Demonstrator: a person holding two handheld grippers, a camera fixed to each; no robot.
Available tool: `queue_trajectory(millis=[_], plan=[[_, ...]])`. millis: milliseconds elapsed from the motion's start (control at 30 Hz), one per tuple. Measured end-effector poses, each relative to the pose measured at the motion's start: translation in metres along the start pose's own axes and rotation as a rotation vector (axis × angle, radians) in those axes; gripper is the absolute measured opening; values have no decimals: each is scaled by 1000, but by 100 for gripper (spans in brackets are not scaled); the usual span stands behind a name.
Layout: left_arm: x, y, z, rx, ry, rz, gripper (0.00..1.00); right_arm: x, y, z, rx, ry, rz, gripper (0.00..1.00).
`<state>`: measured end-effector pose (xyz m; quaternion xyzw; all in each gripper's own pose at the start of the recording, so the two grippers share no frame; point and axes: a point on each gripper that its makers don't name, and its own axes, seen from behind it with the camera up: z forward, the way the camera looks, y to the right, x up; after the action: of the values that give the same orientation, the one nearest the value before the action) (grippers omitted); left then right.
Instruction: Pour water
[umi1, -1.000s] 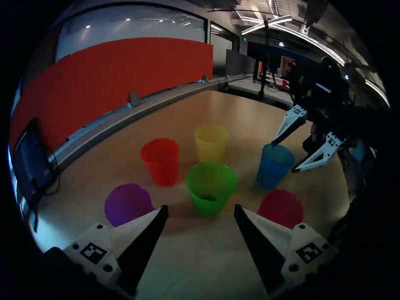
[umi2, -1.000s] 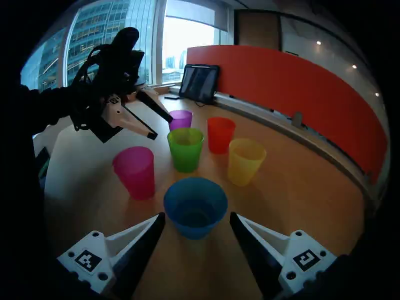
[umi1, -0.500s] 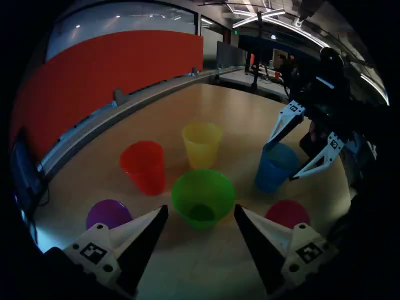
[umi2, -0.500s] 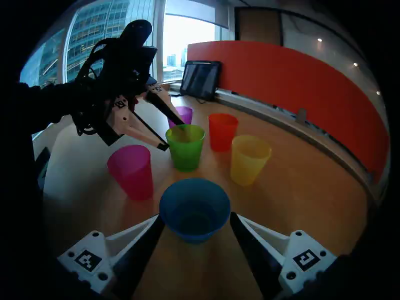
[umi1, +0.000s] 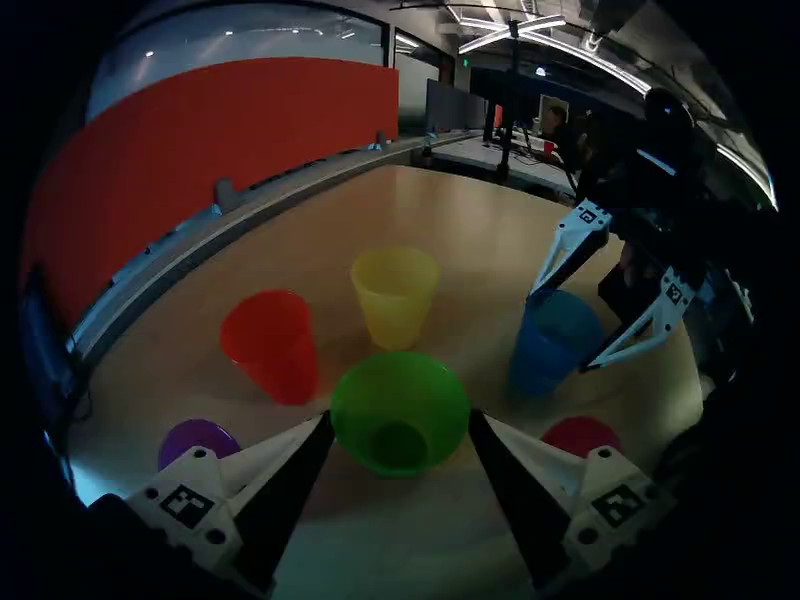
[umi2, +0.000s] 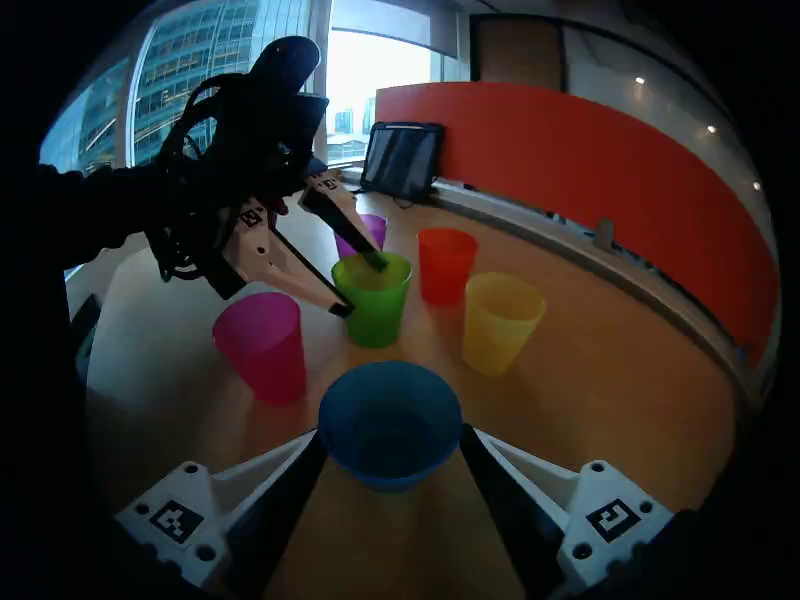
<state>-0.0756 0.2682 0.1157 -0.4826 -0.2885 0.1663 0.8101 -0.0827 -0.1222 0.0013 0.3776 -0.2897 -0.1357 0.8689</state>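
Right now your left tongs (umi1: 398, 416) stand apart, one finger either side of the green cup (umi1: 400, 395). Your right tongs (umi2: 392, 434) straddle the blue cup (umi2: 390, 420) the same way, and neither pair looks clamped. Both cups sit upright on the tabletop (umi1: 430, 210), framed so you can pinch their walls squarely. Whether either holds water I cannot tell. The yellow cup (umi1: 395, 290) and red cup (umi1: 270, 340) stand near behind, so you probably want to lift before tilting.

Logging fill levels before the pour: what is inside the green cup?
Green cup: bare walls and a darker bottom, no object. Whether that dark patch is water cannot be told.
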Motion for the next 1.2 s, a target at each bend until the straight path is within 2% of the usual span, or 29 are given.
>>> queue_trajectory(millis=[133, 267, 767, 900, 1200], plan=[[-1, -1, 1, 7, -2, -3, 98, 0, 1, 1, 0, 0, 0, 100], [-2, -3, 2, 14, 1, -5, 87, -1, 1, 1, 1, -1, 0, 100], [-1, -7, -1, 30, 24, -29, 86, 0, 1, 5, 1, 4, -1, 99], [0, -7, -4, 38, 32, -31, 86, 0, -2, 6, 10, 7, 1, 91], [7, -5, -24, 66, 77, -40, 86, 5, -3, 2, -3, 31, 14, 91]])
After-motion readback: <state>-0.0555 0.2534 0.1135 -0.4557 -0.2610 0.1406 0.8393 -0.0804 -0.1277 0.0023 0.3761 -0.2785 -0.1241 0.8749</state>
